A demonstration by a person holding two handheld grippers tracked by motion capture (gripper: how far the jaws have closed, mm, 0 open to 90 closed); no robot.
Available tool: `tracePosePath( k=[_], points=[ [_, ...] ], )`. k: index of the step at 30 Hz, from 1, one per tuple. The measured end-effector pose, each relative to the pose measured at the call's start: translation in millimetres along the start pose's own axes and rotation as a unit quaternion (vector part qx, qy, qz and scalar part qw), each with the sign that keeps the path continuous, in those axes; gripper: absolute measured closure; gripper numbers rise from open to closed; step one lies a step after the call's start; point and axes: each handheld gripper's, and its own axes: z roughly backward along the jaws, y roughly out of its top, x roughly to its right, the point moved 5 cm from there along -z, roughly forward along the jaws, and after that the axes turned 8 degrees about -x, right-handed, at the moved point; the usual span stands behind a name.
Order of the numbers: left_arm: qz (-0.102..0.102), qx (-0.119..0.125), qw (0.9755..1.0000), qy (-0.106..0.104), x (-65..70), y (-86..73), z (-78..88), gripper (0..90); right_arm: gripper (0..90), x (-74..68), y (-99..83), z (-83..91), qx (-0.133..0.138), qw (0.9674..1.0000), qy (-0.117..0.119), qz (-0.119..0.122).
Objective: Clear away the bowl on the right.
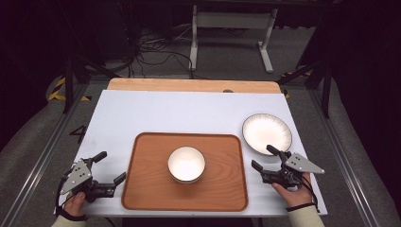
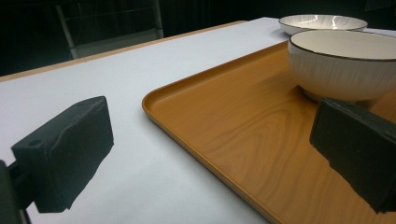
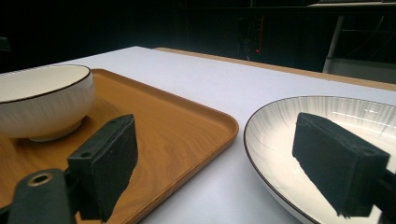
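Note:
A wooden tray [image 1: 146,189] lies at the table's front centre with a white bowl [image 1: 186,163] standing upright on it. A white plate [image 1: 266,133] with a dark rim rests on the table to the tray's right. My left gripper [image 1: 109,166] stands open at the tray's left edge, one jaw over the table and one over the tray [image 2: 224,130], with the bowl [image 2: 343,65] ahead. My right gripper [image 1: 265,157] stands open between tray and plate; its jaws straddle the tray's corner [image 3: 187,135] and the plate's near rim [image 3: 266,154]. Nothing sits between either pair of jaws.
The white table top [image 1: 165,111] stretches behind the tray, with a wooden strip [image 1: 189,85] along its far edge. Beyond it stand a white frame [image 1: 231,33] and cables on the floor. Metal rails [image 1: 42,156] run along both sides.

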Motion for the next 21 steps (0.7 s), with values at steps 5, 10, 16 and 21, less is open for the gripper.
tracePosePath(
  k=[5,10,16,21],
  points=[
    [-0.002,-0.001,1.0000,0.001,0.0,-0.1,0.2,0.2,3.0,-0.4,-0.5,0.8,0.005,0.9997,0.022,0.003],
    [-0.003,-0.002,1.0000,0.000,0.0,-0.1,0.4,0.3,1.5,1.1,-0.8,4.5,0.023,0.9990,0.037,-0.003],
    [-0.003,-0.002,1.0000,0.001,0.0,-0.1,0.2,0.2,1.0,3.2,-0.9,7.5,0.040,0.9983,0.040,-0.013],
    [-0.002,-0.001,1.0000,0.001,0.0,0.0,-0.1,0.2,1.1,2.2,-0.9,7.2,0.038,0.9984,0.041,-0.011]
  ],
)
